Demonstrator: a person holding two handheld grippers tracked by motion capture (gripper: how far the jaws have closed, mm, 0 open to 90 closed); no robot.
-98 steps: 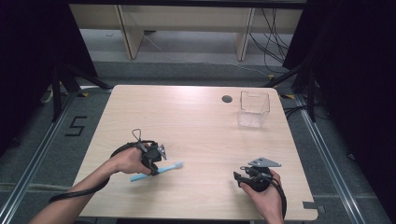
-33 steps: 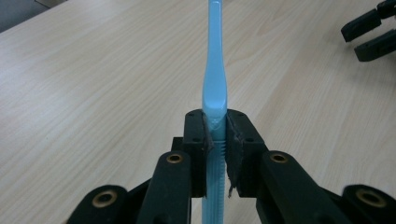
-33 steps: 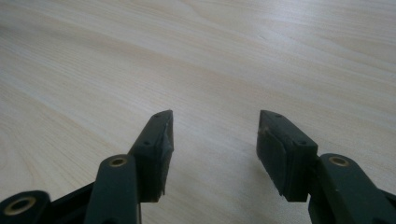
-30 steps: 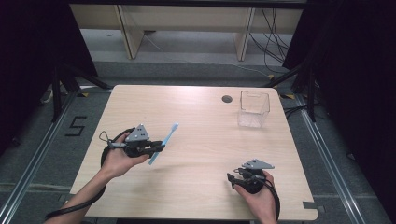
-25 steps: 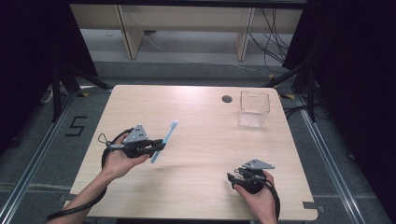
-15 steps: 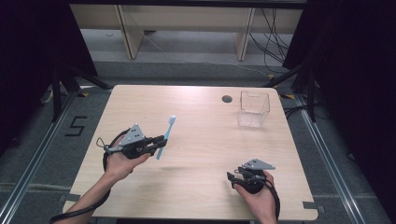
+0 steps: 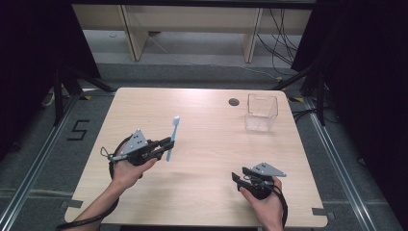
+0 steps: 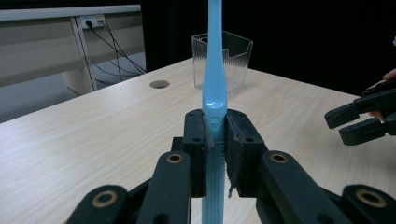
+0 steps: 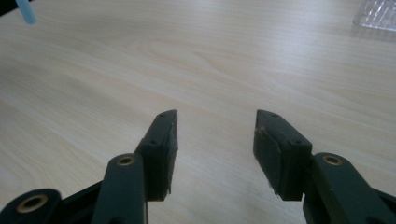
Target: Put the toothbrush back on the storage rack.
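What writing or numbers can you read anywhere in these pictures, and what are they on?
"5" – a black figure marked on the grey floor left of the table.
Nothing readable shows on the blue toothbrush, on the clear plastic box, or on either pair of tongs.

Even overhead light on the pale table (image 7: pixel 202 125), dark surroundings at both sides of the high view, soft faint shadows under the hands, mild sheen on the wood in the right gripper view, near jaws slightly soft, clear box (image 8: pixel 222 58) a little blurred
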